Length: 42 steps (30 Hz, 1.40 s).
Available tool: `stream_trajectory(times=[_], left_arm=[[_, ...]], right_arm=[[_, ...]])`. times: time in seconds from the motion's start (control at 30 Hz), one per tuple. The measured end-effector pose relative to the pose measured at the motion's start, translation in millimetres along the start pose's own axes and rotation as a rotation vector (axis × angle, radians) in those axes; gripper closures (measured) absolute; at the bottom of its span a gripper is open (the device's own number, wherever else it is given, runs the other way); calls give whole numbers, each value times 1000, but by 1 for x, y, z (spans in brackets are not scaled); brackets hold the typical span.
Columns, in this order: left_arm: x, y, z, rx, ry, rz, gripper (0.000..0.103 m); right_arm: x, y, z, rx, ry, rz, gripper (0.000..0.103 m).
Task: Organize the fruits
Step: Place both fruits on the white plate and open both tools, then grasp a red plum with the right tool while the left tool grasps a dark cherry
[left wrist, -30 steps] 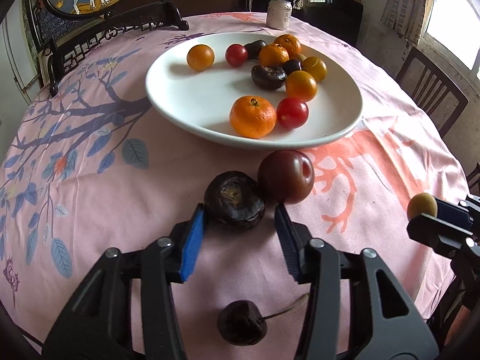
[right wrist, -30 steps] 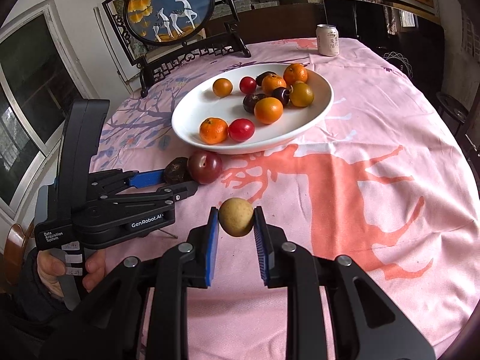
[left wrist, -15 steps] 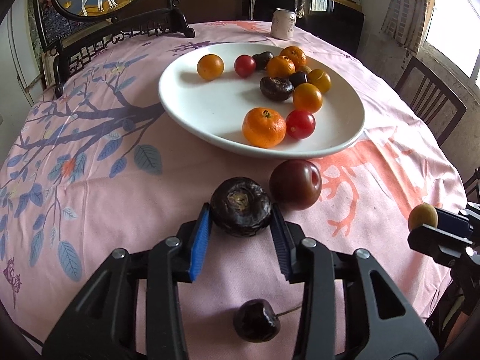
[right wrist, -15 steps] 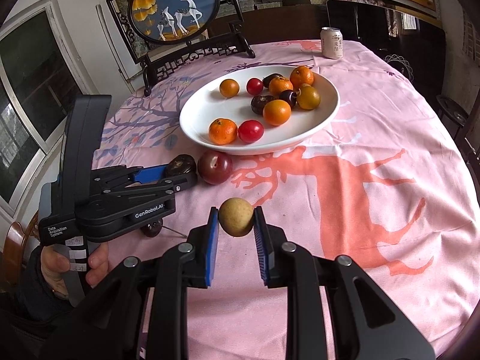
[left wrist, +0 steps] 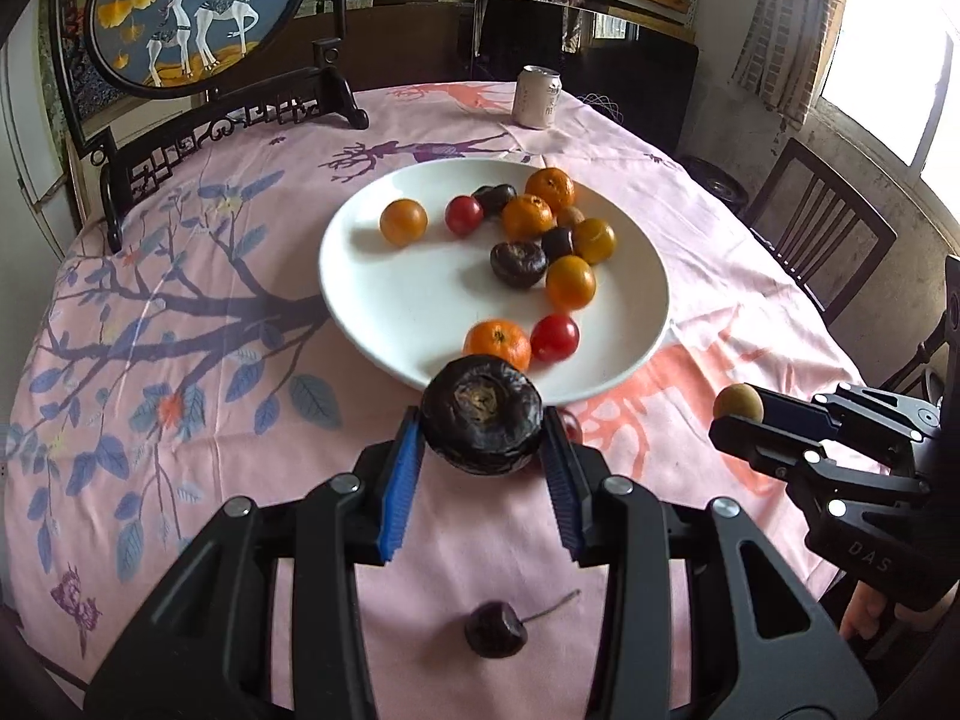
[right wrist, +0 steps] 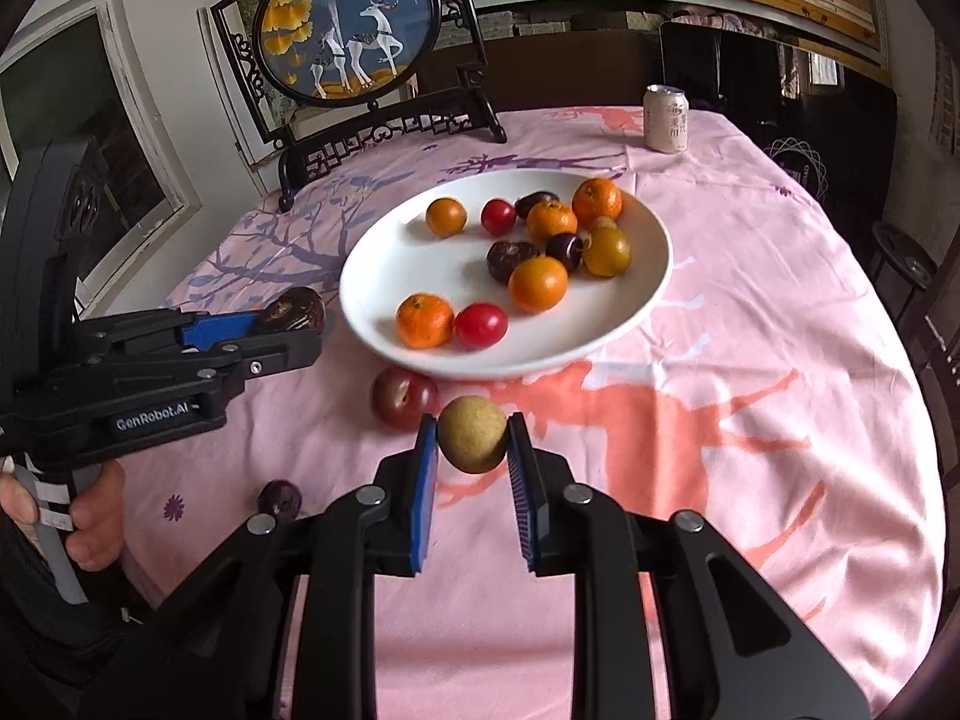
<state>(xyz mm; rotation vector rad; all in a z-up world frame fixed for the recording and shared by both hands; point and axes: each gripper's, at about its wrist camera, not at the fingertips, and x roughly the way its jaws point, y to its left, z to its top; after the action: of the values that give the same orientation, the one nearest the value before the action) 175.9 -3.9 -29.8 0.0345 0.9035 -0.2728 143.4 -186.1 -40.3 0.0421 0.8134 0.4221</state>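
The left gripper point(left wrist: 483, 456) clamps a wrinkled dark fruit point(left wrist: 482, 423) in the air, just off the 6 o'clock rim of the white plate point(left wrist: 384, 306). The right gripper point(right wrist: 469, 456) pinches a small tan fruit point(right wrist: 472, 433) above the pink tablecloth point(right wrist: 750, 360), a dark red plum point(right wrist: 401, 399) lying at its 10 o'clock.

A plate point(right wrist: 648, 276) of fruit sits mid-table on the cloth point(right wrist: 750, 360), with a can point(right wrist: 665, 119) and a framed screen point(right wrist: 348, 30) behind it, a plum point(right wrist: 399, 399) just before its near rim, and what may be a cherry point(left wrist: 495, 629) nearer still.
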Motion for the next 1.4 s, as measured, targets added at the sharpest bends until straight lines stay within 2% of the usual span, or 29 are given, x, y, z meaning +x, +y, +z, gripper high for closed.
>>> stream_trajectory(times=[0.13, 0.23, 0.33, 0.47, 0.53, 0.57, 0.6, 0.7, 0.83, 0.9, 0.97, 1.0, 1.17, 1.3, 1.4], left_arm=[[31, 3, 53, -4, 24, 73, 63], [67, 5, 79, -11, 62, 113, 63], [96, 12, 91, -38, 102, 126, 63], [113, 19, 99, -54, 116, 125, 63], [118, 22, 102, -65, 122, 122, 61], [119, 24, 104, -74, 123, 118, 55], [119, 25, 105, -81, 122, 117, 52], [100, 27, 105, -88, 83, 110, 49], [48, 25, 84, -102, -7, 113, 40], [22, 22, 63, -99, -52, 131, 39], [2, 22, 39, -120, -87, 127, 32], [-6, 23, 26, -136, -99, 118, 31], [-19, 31, -28, -186, -88, 130, 31], [-16, 37, -54, -197, -54, 132, 30], [-17, 39, -67, -213, -42, 126, 24]], right_arm=[[22, -20, 41, -26, -18, -46, 80], [55, -36, 60, -27, 23, -92, 80], [82, -51, 68, -8, 72, -113, 80], [93, -55, 74, -32, 81, -121, 80], [95, -56, 77, -40, 71, -130, 70], [95, -55, 78, -44, 60, -137, 58], [93, -54, 79, -45, 45, -146, 54], [80, -50, 79, -47, 18, -144, 53], [42, -35, 66, -42, -18, -108, 51], [23, -25, 51, -35, -35, -67, 49], [9, -14, 31, -32, -49, -34, 48], [4, -9, 21, -27, -52, -24, 48], [-4, 9, -8, -7, -24, 9, 48], [-7, 19, -12, -16, -22, 6, 48], [-3, 28, -14, -29, -9, 15, 48]])
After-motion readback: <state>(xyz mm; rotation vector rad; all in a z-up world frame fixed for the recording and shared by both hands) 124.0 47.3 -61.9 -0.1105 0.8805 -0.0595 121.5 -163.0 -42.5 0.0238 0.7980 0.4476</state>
